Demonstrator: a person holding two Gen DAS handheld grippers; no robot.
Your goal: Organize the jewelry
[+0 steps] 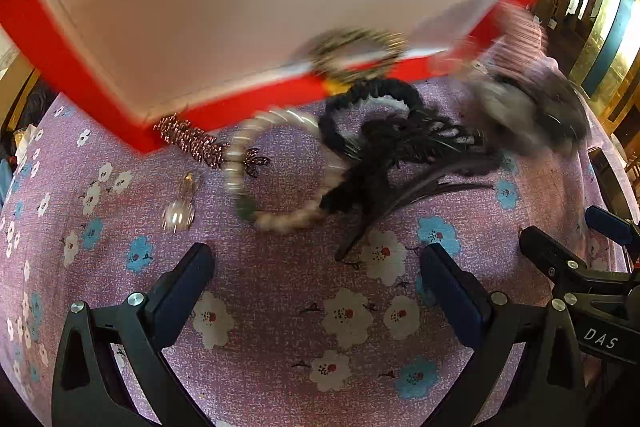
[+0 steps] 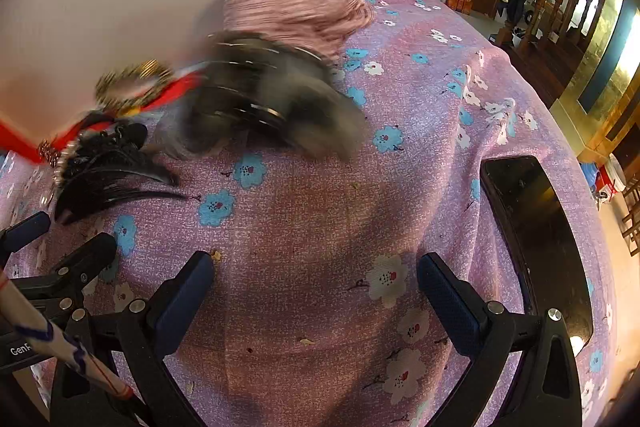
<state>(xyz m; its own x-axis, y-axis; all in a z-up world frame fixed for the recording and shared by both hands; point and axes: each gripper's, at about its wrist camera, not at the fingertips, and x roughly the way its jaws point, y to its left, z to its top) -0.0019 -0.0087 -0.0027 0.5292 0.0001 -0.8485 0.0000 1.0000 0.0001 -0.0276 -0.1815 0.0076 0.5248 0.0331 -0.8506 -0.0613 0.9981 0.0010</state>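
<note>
Jewelry [image 1: 280, 167] lies beside red box [image 1: 48, 39] on floral cloth [image 1: 300, 307]

Red box [image 1: 60, 67] cut off by the top and left edges of the left wrist view, its far side unseen; gold ornament [image 1: 354, 53] on its rim smeared by motion, form unreadable; grey-black fluffy piece [image 2: 272, 99] blurred in both views, kind indeterminate; dark phone [image 2: 532, 227] partly behind the right gripper's finger [image 2: 452, 303].
</note>
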